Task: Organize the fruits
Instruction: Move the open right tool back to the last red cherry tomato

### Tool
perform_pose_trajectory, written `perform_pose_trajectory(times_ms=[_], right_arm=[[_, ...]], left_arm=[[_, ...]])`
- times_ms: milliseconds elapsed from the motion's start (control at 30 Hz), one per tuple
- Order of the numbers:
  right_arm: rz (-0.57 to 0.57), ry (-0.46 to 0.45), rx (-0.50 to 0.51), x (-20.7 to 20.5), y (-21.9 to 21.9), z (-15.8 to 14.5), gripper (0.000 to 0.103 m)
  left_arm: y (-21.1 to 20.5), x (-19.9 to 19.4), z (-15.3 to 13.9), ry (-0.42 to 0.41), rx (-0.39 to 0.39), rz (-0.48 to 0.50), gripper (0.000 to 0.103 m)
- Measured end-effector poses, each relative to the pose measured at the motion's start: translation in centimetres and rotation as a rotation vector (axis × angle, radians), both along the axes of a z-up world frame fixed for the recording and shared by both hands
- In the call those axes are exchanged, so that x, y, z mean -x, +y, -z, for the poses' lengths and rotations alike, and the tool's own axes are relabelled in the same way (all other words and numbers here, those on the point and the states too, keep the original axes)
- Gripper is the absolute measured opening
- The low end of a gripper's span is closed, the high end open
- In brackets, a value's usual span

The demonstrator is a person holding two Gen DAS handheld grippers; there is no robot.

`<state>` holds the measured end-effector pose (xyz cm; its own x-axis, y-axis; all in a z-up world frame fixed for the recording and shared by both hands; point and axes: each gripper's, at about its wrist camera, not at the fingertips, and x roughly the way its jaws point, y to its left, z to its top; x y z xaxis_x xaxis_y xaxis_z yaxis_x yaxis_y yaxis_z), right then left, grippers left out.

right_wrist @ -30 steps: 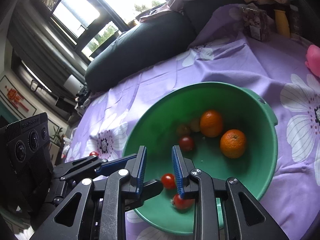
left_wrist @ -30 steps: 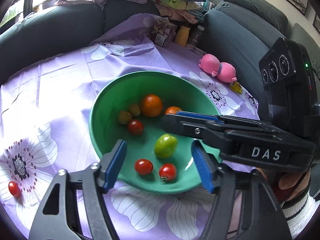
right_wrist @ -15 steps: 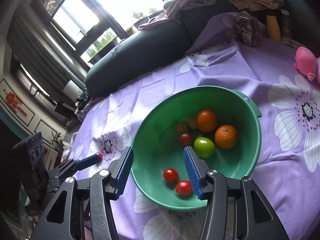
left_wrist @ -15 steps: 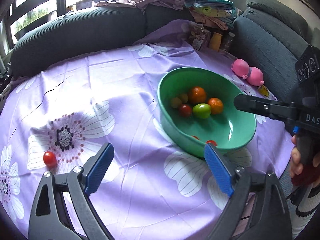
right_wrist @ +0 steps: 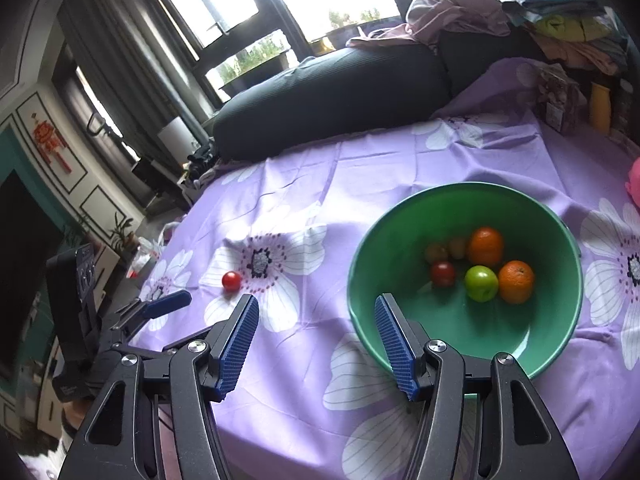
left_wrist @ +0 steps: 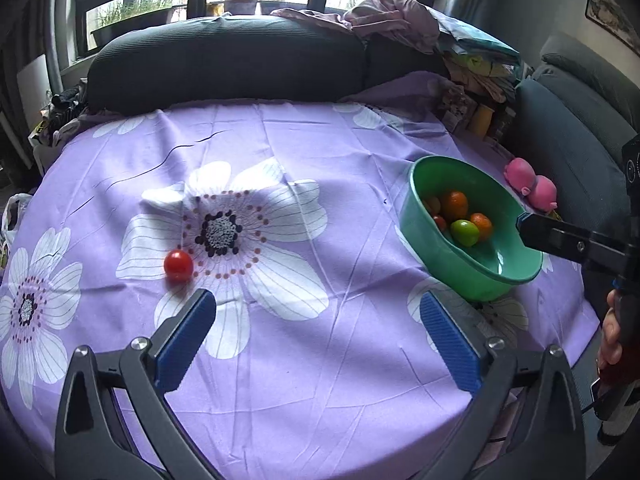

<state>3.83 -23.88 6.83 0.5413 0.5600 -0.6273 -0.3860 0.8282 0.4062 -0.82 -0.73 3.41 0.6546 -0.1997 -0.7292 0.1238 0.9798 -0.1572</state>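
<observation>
A round surface [left_wrist: 320, 380] draped in a lilac cloth printed with large white flowers fills both views, its near edge curving just below the tools. A dark ribbed sofa cushion [left_wrist: 224, 60] borders the far edge. The left tool [left_wrist: 316, 336], with blue ribbed pads, hangs spread wide and empty over bare cloth. The right tool [right_wrist: 316, 344] is also spread wide and empty, its right pad over the near rim of a round green plastic bowl [right_wrist: 560, 320]. The bowl sits toward the right side of the surface. Inside lie two oranges [right_wrist: 485, 246], a green tomato [right_wrist: 481, 283], a red tomato [right_wrist: 443, 273] and two small yellowish fruits [right_wrist: 447, 249]. One small red tomato [left_wrist: 178, 265] lies alone on the cloth, well apart from the bowl, just beyond the left tool's left pad. A pink soft toy [left_wrist: 530, 184] rests behind the bowl.
</observation>
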Motion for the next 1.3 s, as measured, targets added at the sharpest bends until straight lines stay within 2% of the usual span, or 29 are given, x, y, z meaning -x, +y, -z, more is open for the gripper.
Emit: perform_pose_trajectory(times_ms=[300, 433, 567, 800, 1000, 1200, 1300], right_arm=[[-0.095, 0.008, 0.06, 0.5, 4.1, 0.4, 0.061], [-0.136, 0.04, 0.08, 0.3, 6.0, 1.3, 0.061], [-0.179, 0.077, 0.09, -0.3, 7.9, 2.4, 0.061], [-0.258, 0.128, 0.057, -1.9, 11.4, 3.4, 0.061], [-0.296, 0.162, 0.0, -4.5, 14.0, 4.5, 0.061], [-0.278, 0.221, -0.018, -6.4, 15.2, 5.8, 0.061], [-0.269, 0.237, -0.01, -6.9, 15.3, 5.8, 0.061]], left_arm=[[6.1, 1.8, 1.1, 0.021, 0.054, -0.114, 0.102], [9.4, 2.7, 2.2, 0.048, 0.082, -0.178, 0.102], [11.5, 3.3, 2.8, 0.057, 0.093, -0.203, 0.102], [11.9, 2.9, 2.3, 0.027, 0.083, -0.14, 0.102], [11.9, 1.3, 2.2, 0.033, 0.035, -0.111, 0.102], [11.6, -0.2, 2.4, 0.058, 0.03, -0.065, 0.101], [11.2, -0.9, 1.7, 0.023, 0.036, -0.028, 0.101]])
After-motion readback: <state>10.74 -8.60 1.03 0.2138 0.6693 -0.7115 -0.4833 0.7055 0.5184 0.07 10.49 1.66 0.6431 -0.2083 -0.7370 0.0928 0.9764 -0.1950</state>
